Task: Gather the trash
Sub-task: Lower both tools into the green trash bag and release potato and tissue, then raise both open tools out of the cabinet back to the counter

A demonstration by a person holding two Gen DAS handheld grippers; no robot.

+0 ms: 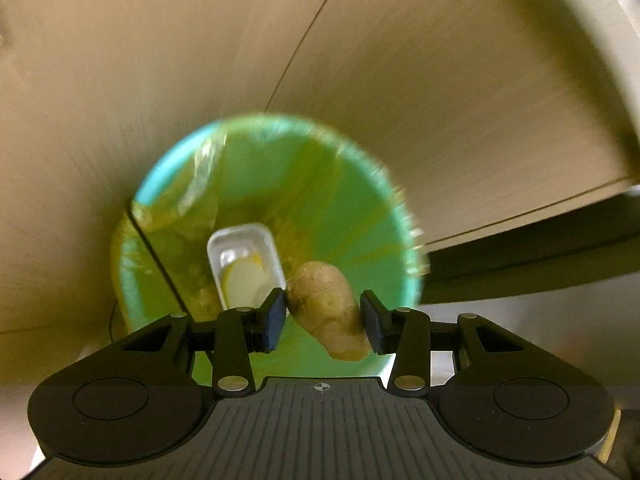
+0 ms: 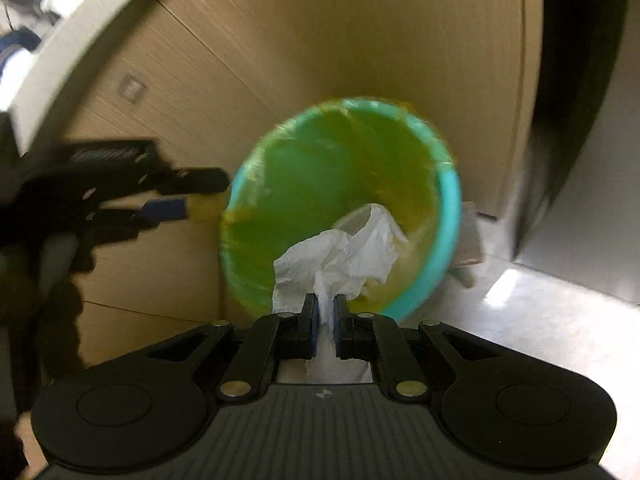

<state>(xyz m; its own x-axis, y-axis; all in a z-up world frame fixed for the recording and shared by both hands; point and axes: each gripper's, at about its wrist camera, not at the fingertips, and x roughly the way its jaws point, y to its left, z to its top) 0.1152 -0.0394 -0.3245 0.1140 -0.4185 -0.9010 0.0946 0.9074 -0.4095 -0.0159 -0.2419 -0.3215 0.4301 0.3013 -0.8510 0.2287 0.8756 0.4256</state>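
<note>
A teal bin lined with a yellow-green bag stands against wooden cabinet doors; it also shows in the right wrist view. A white foam tray with pale scraps lies inside it. My left gripper is over the bin's near rim, its jaws spread around a brown potato; the left pad touches it, and a small gap shows at the right pad. My right gripper is shut on a crumpled white tissue held over the bin's near rim. The left gripper appears at the left in the right wrist view.
Wooden cabinet doors rise behind the bin. A white countertop edge runs at the upper left. A grey floor lies to the right, with a dark gap beside the cabinet.
</note>
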